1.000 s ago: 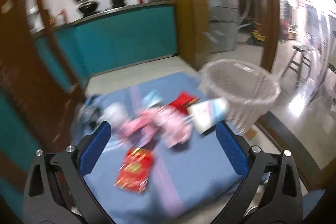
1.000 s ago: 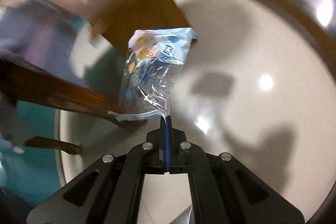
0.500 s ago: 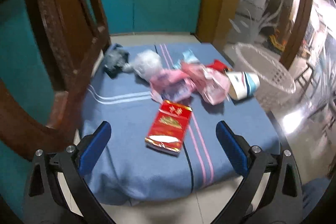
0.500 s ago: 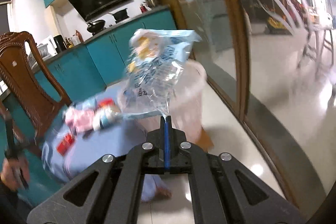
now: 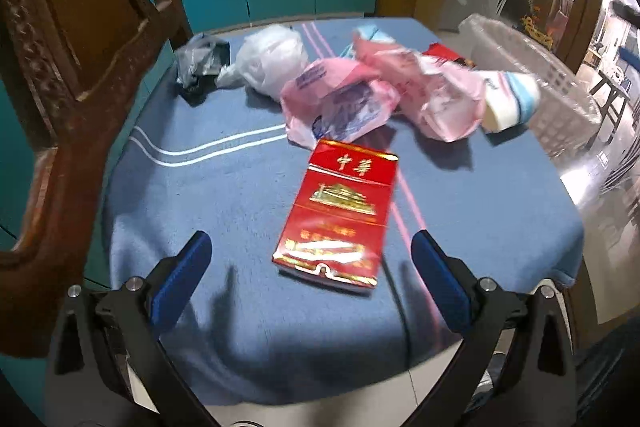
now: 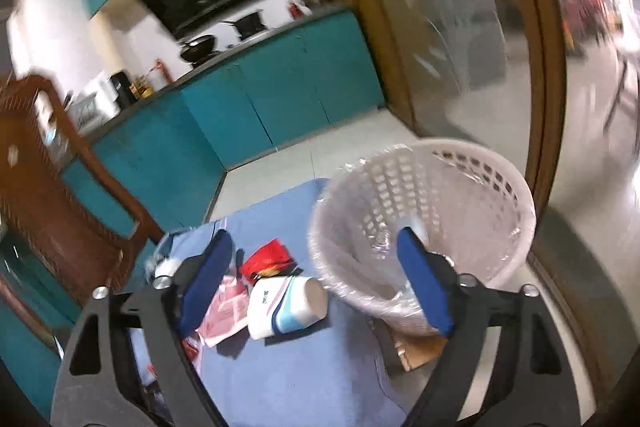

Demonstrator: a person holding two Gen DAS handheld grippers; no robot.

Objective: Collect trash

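The basket's (image 6: 424,227) lined inside is seen only from the right wrist, whose right gripper (image 6: 316,279), just opened wide, holds nothing. The left gripper (image 5: 308,259), wide open, is empty. The red pack (image 5: 340,211) lies mid-cloth (image 5: 200,207), its long axis toward the far edge.

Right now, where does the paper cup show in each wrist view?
Left wrist: paper cup on its side at upper right, by the basket.
Right wrist: cup lower centre, lying left of the basket.
Shared landmark: the blue cloth under it.
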